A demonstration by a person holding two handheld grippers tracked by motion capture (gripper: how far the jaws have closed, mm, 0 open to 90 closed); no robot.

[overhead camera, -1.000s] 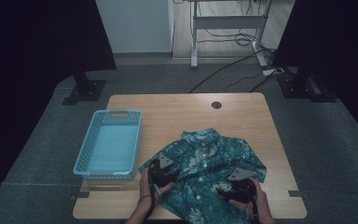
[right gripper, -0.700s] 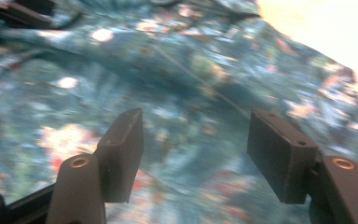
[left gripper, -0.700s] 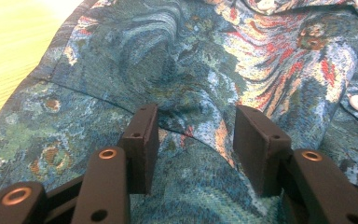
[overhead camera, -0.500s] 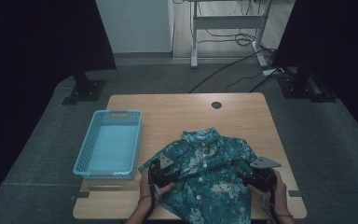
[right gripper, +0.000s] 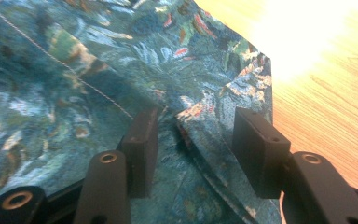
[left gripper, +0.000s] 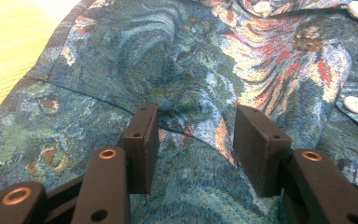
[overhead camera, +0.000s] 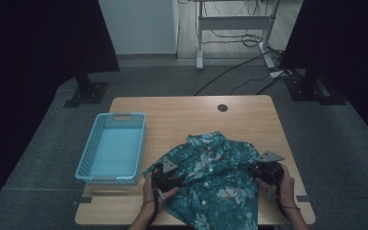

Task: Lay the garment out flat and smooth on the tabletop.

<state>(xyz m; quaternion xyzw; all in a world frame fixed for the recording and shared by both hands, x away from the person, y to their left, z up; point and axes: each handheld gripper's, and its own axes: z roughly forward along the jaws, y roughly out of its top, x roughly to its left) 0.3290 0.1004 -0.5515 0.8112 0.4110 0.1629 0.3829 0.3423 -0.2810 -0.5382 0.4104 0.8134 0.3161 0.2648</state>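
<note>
- My left gripper (left gripper: pixel 193 149) has its jaws half apart, resting on the floral shirt (overhead camera: pixel 215 177) with a fabric ridge between the pads, not pinched.
- My right gripper (right gripper: pixel 193 149) has just been closing over a folded shirt edge, pads not yet pressing.
- The shirt lies lower centre of the high view, on the table (overhead camera: pixel 182 115).

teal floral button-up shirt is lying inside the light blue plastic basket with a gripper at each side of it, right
Not quite. The teal floral button-up shirt lies spread on the wooden table, to the right of the light blue plastic basket, not inside it; the high view shows this. The rest holds: the left gripper is at its left side and the right gripper at its right side.
</note>
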